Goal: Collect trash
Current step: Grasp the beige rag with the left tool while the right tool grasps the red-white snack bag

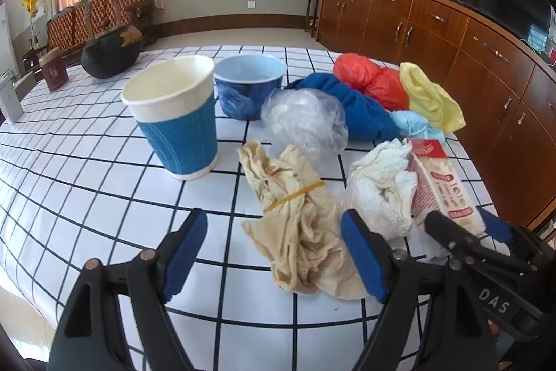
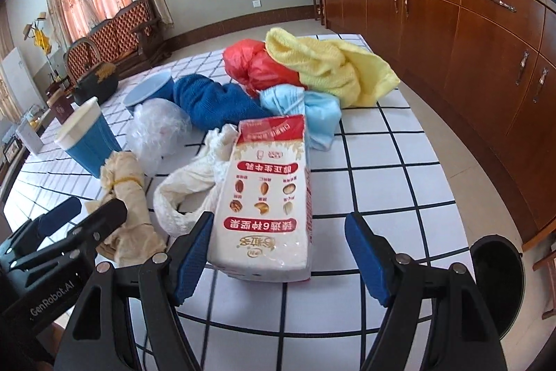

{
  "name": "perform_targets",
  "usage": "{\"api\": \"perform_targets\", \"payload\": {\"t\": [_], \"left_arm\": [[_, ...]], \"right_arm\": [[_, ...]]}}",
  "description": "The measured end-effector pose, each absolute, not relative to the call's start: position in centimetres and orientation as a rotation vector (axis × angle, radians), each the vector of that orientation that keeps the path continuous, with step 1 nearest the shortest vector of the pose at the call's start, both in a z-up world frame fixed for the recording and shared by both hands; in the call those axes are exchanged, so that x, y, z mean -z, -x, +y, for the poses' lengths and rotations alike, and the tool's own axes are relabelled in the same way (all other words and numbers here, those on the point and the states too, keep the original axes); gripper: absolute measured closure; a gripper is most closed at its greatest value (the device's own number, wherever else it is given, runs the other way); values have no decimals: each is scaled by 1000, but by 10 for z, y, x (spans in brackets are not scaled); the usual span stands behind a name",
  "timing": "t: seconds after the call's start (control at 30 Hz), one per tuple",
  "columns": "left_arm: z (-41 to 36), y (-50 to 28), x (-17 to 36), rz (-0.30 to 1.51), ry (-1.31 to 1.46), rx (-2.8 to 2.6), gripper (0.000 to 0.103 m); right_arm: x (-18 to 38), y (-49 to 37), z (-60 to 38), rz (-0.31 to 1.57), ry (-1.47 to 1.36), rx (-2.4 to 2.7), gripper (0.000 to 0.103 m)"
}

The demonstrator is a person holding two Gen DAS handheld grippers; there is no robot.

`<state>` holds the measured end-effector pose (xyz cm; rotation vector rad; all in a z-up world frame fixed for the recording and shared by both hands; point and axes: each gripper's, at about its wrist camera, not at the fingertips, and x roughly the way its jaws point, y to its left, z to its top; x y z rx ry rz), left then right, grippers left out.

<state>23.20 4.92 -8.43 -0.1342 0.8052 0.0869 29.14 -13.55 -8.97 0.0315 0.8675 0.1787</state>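
Note:
My left gripper [image 1: 274,252] stands open over a beige cloth bundle [image 1: 295,232] tied with a rubber band, which lies between its blue pads without touching them. My right gripper [image 2: 281,256] is open around the near end of a white and red milk carton [image 2: 267,197]; its left pad is close beside the carton and its right pad stands well clear. A crumpled white paper towel [image 2: 187,186] lies against the carton. Behind are a blue paper cup [image 1: 177,124], a second blue cup [image 1: 248,82] and a clear plastic bag [image 1: 305,117].
On the grid-patterned tablecloth [image 2: 382,190] farther back lie a blue cloth [image 2: 215,103], a red plastic bag [image 2: 257,65], a yellow cloth [image 2: 330,65] and a light blue cloth [image 2: 305,106]. A black bin [image 2: 497,277] stands below the table's right edge. Wooden cabinets [image 2: 451,23] line the right wall.

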Motion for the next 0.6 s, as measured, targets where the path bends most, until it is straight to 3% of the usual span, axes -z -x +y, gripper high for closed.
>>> {"api": "perform_targets", "payload": {"t": [0.6], "left_arm": [[54, -243, 97, 829, 196, -41, 19]], "right_arm": [[96, -305, -137, 878, -32, -151, 26]]}}
